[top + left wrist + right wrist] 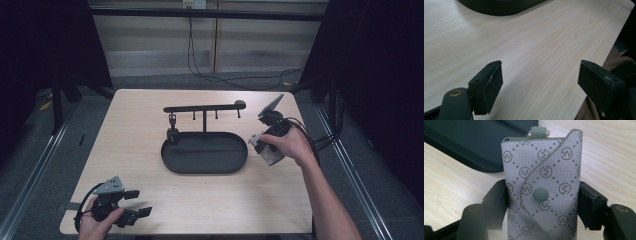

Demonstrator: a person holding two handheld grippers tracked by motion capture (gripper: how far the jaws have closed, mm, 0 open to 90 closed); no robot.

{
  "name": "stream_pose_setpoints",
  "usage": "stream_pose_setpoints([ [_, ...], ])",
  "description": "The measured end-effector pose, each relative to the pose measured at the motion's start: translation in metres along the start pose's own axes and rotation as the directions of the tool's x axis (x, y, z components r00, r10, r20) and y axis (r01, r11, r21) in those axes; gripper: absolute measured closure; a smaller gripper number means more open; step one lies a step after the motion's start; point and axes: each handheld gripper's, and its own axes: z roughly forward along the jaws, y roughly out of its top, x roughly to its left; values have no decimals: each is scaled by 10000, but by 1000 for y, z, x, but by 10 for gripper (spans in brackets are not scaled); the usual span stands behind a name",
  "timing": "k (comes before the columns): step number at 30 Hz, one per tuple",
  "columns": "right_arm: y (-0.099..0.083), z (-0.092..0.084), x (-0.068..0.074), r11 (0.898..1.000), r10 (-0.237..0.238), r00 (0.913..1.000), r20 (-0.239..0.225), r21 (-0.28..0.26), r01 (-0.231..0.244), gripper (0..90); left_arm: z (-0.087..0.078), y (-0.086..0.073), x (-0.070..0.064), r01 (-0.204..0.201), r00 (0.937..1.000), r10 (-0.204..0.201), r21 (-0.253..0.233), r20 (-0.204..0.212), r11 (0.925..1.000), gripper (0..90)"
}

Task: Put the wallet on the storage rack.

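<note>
A grey patterned key pouch [544,182] with a green snap button stands upright between the jaws of my right gripper [542,205], which is shut on its two sides. In the high view that right gripper [259,142] hovers just right of the black oval tray [172,162], and the pouch [256,141] shows as a pale patch at its tip. A black hook stand [204,108] rises from the tray's back edge, with a small dark item [172,131] hanging at its left end. My left gripper [139,203] rests at the table's front left corner, jaws open and empty over bare wood [541,75].
The tray's dark rim [499,8] lies ahead of the left gripper. The wooden table's [130,130] right edge is close behind the right hand. Cables [210,75] run across the floor beyond the table. A tan fabric [616,62] shows past the table's front edge.
</note>
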Motion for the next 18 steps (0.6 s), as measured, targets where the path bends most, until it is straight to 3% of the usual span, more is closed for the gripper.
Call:
stream_pose_setpoints([
  [7, 14, -4, 12, 9990, 208, 9982, -561, -380, -230, 333, -1, 0, 0, -10, 10000, 10, 1, -17, 10000, 199],
  [18, 24, 13, 16, 9908, 872, 9865, -1388, -909, -1004, 334, -1, 0, -2, -152, 9999, 152, 10, -76, 9999, 199],
])
